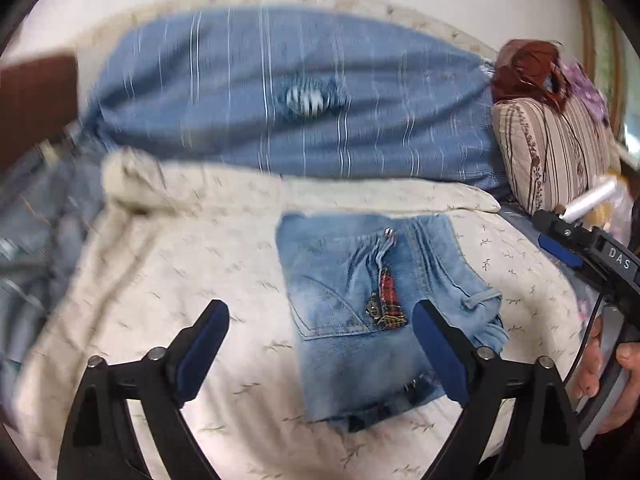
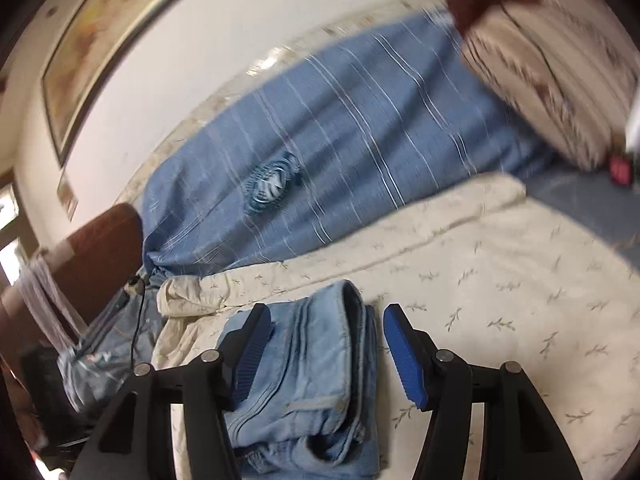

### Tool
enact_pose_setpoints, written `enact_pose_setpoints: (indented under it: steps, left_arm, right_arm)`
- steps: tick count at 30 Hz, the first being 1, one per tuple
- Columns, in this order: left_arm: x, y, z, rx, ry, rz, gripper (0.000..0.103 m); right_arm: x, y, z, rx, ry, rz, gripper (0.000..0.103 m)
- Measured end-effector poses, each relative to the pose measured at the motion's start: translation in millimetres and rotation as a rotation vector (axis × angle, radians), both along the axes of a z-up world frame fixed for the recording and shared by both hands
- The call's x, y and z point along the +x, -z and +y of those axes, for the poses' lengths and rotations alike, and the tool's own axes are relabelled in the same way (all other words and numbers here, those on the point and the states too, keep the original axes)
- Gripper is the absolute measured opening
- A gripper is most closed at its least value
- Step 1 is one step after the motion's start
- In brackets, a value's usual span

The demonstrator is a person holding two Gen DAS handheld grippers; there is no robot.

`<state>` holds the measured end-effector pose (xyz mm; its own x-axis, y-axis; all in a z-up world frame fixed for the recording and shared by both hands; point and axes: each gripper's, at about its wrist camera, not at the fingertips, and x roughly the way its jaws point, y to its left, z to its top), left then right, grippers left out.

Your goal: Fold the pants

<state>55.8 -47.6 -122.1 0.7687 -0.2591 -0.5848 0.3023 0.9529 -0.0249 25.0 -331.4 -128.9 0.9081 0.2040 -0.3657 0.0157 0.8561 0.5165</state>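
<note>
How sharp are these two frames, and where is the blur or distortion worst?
Left wrist view: strong fisheye bend, motion smear on the blue striped bolster; the folded jeans stay fairly readable. Right wrist view: heavier smear across the striped pillow and framed picture; the jeans and fingers are sharper.

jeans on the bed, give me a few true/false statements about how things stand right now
1. The jeans lie folded into a compact stack on the cream quilt. True.
2. The left gripper is clamped on the jeans. False: its jaws stand wide open, gripping nothing.
3. A striped pillow sits at the far right of the bed in the left wrist view. True.
4. The jeans are black. False: they are light blue denim.
5. The right gripper has its pads pressed on the denim. False: its jaws stand apart above the stack.
</note>
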Motion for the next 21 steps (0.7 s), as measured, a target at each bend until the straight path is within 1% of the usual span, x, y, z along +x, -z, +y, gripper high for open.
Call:
enact_pose_setpoints:
  steps: [2, 4, 6, 8, 10, 12, 16, 21]
  left_arm:
    - [-19.6, -18.0, -6.4, 0.077, -0.016, -0.091, 0.101]
    - [-35.0, -36.5, -14.6, 0.144, -0.035, -0.168, 0.103]
    - [-47.7, -50.7, -21.1, 0.193, -0.05, -0.221, 0.103]
    - [-59.7, -64.6, -26.3, 0.223, -0.045, -0.26, 0.103]
    - [-68.8, -75.9, -27.4, 0.217, -0.042, -0.28, 0.103]
    - [-76.3, -87.4, -24.6, 0.183, -0.046, -0.282, 0.103]
    - [-80.7, -102.2, -17.6, 0.127, -0.066, -0.235, 0.103]
    - [-88.3, -106.3, -19.7, 0.139, -0.099, -0.248, 0.103]
  right_arm:
    - [-11.8, -6.7, 12.5, -0.042, -0.008, -0.005, 0.062]
    - [-24.2, -14.0, 21.4, -0.045, -0.029, -0.015, 0.062]
    - [-37.1, -21.7, 24.6, -0.05, -0.036, -0.031, 0.062]
    - [-49.1, -32.3, 30.6, -0.091, -0.025, -0.038, 0.062]
    - [-64.5, -43.0, 34.7, -0.138, -0.012, -0.057, 0.062]
    - [-79.3, -54.8, 37.9, -0.162, -0.009, -0.082, 0.062]
    - [-102.4, -74.8, 44.2, -0.195, 0.006, -0.121, 0.064]
    - [-116.4, -92.9, 53.2, -0.224, -0.001, -0.168, 0.064]
